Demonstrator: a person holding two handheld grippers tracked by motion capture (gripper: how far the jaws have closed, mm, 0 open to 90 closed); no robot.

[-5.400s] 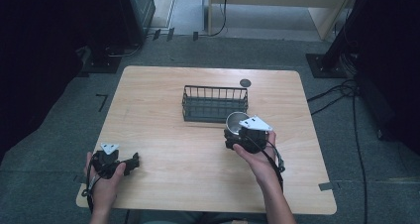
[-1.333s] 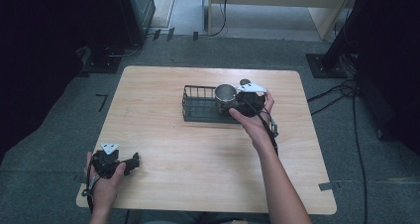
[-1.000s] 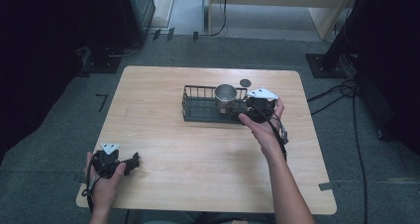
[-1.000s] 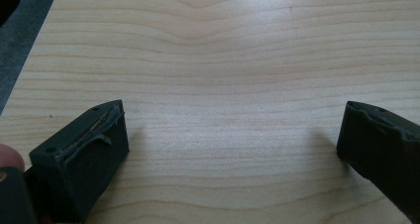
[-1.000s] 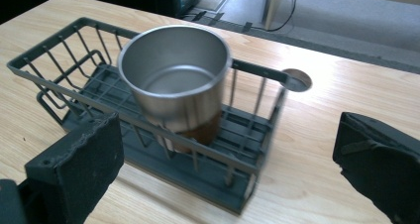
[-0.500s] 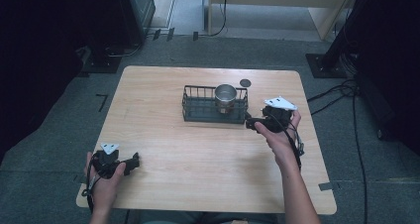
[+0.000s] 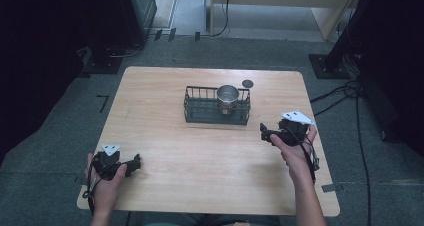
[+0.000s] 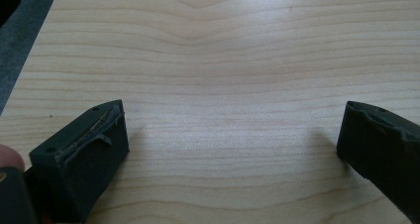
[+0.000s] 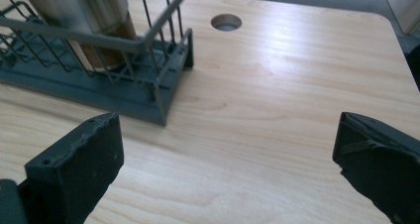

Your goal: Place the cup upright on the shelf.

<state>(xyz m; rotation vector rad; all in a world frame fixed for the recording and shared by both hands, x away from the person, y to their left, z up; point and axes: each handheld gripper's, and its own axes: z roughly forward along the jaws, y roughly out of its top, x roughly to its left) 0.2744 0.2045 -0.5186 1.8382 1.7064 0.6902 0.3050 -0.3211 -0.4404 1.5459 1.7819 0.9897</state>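
Pale wooden table (image 7: 210,161) nearest — the left gripper (image 7: 131,164) sits at its near left corner, jaws wide over bare wood. Farther on, the right gripper (image 7: 265,133) is gaping too, right of the wire basket (image 7: 200,108) — steel cup (image 7: 228,97) upright inside it.

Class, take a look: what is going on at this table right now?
A person sits at a wooden table with a gripper in each hand. A metal cup stands upright inside the dark wire basket, toward its right end. The right gripper is open and empty, held to the right of the basket. The left gripper is open and empty too, near the table's front left corner.
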